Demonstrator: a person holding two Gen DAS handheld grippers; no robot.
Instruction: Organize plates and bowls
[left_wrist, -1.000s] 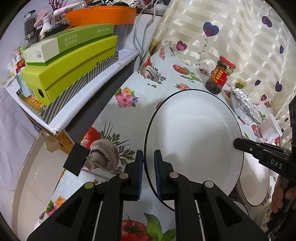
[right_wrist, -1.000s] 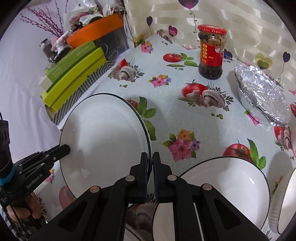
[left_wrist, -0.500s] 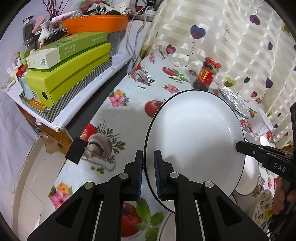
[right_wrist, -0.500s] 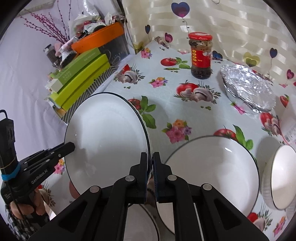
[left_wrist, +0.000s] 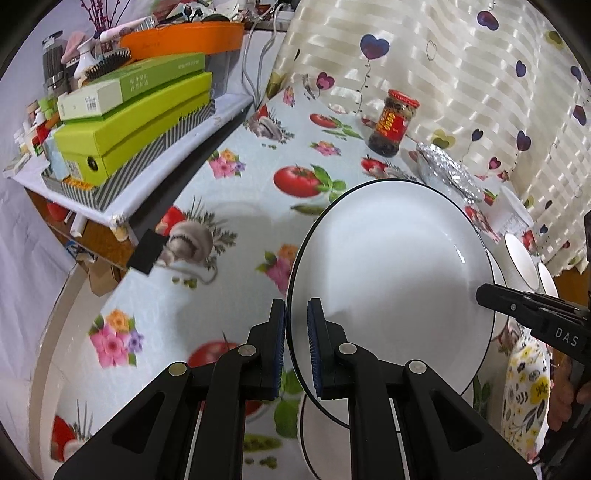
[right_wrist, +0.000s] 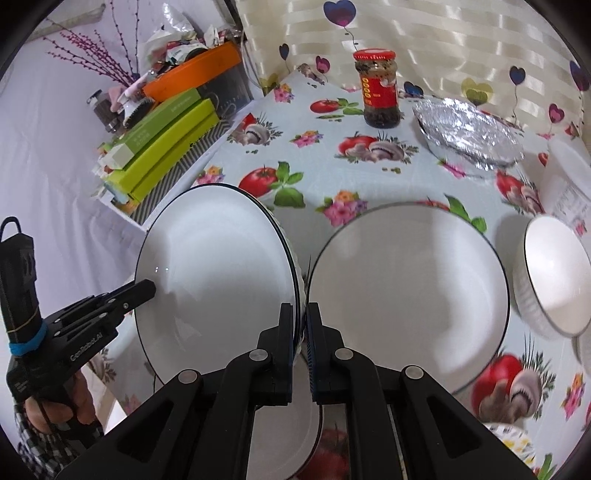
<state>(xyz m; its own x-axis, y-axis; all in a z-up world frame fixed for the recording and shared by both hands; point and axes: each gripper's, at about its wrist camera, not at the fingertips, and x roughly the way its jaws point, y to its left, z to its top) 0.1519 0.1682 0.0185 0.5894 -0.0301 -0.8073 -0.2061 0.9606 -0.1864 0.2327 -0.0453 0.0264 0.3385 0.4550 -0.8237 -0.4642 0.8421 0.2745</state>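
Both grippers, left gripper (left_wrist: 296, 347) and right gripper (right_wrist: 301, 345), clamp opposite rims of the lifted plate (right_wrist: 218, 280); the second plate (right_wrist: 406, 295) lies at three o'clock.

You face a table under a pale oilcloth (right_wrist: 369, 192) printed with tomatoes, mushrooms and flowers. Behind it hangs a cream striped curtain (left_wrist: 461, 74) dotted with hearts. To your left a lower side shelf (left_wrist: 122, 206), draped in white cloth, carries stacked green boxes (left_wrist: 133, 129) and an orange tub (left_wrist: 184, 37). Pale floor (left_wrist: 48, 350) shows below the table edge, and soft shadows lie on the cloth.
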